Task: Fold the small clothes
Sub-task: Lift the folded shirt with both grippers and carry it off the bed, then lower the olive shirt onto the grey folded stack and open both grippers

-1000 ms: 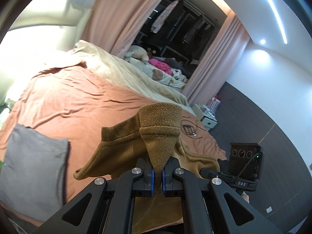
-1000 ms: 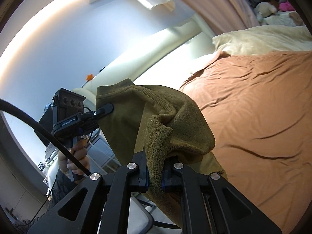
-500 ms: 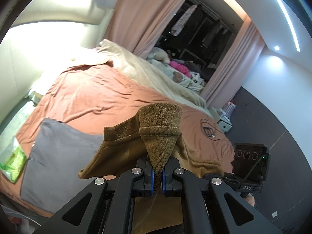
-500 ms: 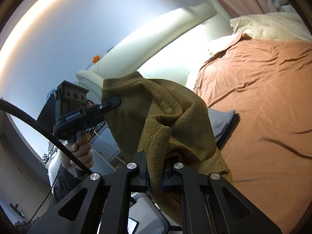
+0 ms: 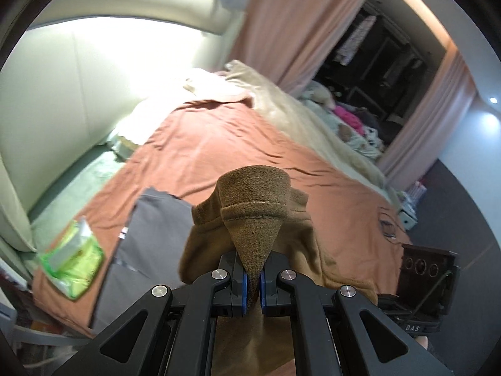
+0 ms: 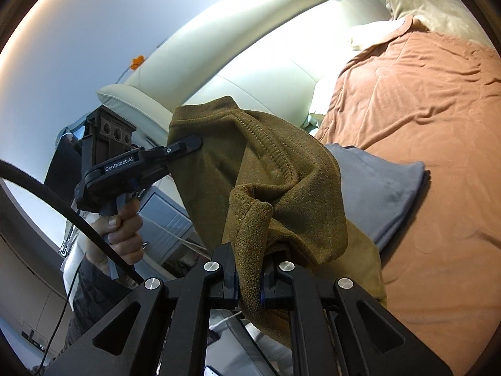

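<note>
L wrist view: fisheye, mounted behind left gripper [image 5: 253, 279], looking fwd along fingers, tilted down across rust-orange bedsheet [image 5: 219, 144] toward pink curtains [image 5: 281, 22] and dark wardrobe opening. Very close on olive-brown fleece garment [image 5: 253, 200].

R wrist view: fisheye, behind right gripper [image 6: 250, 282], facing sideways-up toward cream padded headboard [image 6: 250, 53] and white wall. Garment [image 6: 281, 181] very close.

Shared: garment, bedsheet [image 6: 422, 125], folded grey cloth [image 5: 150, 228] [image 6: 385, 181], headboard [image 5: 62, 72]. Each view catches the opposite gripper: right [image 5: 404, 316], left [image 6: 195, 142].
</note>
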### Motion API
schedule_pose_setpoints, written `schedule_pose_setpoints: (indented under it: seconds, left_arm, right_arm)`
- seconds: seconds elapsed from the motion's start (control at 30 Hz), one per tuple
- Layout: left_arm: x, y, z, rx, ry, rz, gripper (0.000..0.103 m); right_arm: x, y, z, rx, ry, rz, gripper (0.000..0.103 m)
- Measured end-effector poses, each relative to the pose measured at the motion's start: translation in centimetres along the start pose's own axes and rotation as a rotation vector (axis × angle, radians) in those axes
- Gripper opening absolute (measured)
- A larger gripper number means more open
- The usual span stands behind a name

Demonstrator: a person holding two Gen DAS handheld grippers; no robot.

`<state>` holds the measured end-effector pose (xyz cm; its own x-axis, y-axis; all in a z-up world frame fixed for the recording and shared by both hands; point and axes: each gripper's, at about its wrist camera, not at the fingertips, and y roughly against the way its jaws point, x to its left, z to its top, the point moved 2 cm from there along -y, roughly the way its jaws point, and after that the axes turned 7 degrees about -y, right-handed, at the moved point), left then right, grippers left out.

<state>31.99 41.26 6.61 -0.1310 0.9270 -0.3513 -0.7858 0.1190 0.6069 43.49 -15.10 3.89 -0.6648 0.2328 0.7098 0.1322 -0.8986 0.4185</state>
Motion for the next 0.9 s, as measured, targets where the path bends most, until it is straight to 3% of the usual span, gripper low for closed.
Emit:
schedule_pose_setpoints:
  seconds: [0.37, 0.73, 0.87, 0.9]
  left_arm:
    - [5.4, -7.1, 2.9, 0.06, 0.029, 0.137, 0.005]
    - [10.2, -18.1, 3.2, 0.186, 0.024, 0.232, 0.005]
    - [12.5, -21.6, 2.5, 0.235, 0.054, 0.285, 0.008]
    - [13.0, -22.3, 2.2, 0.254, 0.069, 0.297, 0.011]
  right_arm:
    - [-4.0, -5.1, 5.7, 0.027, -0.06, -0.067, 0.005]
    - [-10.7, -10.2, 7.2, 0.048, -0.124, -0.134, 0.005]
    - [-13.9, -12.7, 7.8, 0.052, -0.174, -0.17, 0.009]
    - [-14.7, -13.4, 7.7, 0.059, -0.188, -0.191, 0.014]
